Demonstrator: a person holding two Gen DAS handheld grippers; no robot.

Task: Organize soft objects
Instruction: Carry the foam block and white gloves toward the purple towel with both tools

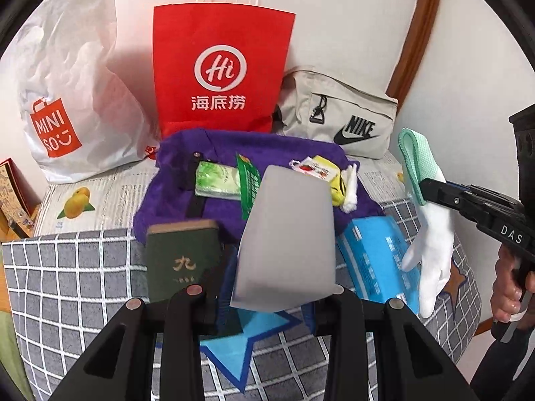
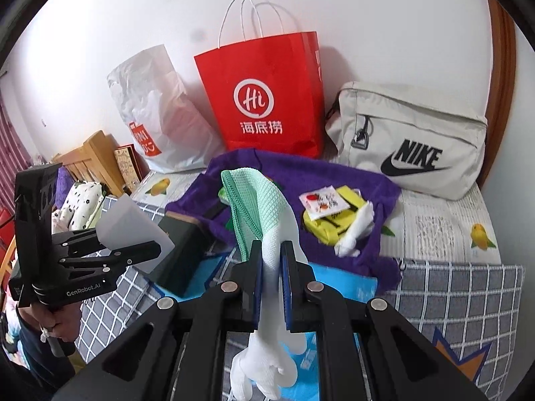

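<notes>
Above the purple towel (image 2: 301, 173), my right tongs (image 2: 271, 260) clamp a dangling white glove (image 2: 274, 254); my left tongs (image 1: 267, 300) clamp a grey pouch (image 1: 287, 240), bags beyond.

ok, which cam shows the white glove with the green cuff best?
Left wrist view: the white glove hangs in full, green cuff to fingers, from the right hand-held gripper. The right wrist view shows the glove too close, its middle hidden between the shut pads.

The grey sheet (image 1: 284, 237) hides the middle of the purple towel (image 1: 267, 143) and part of the blue packet (image 1: 378, 257) beside it, whose small print is too blurred to read.
</notes>
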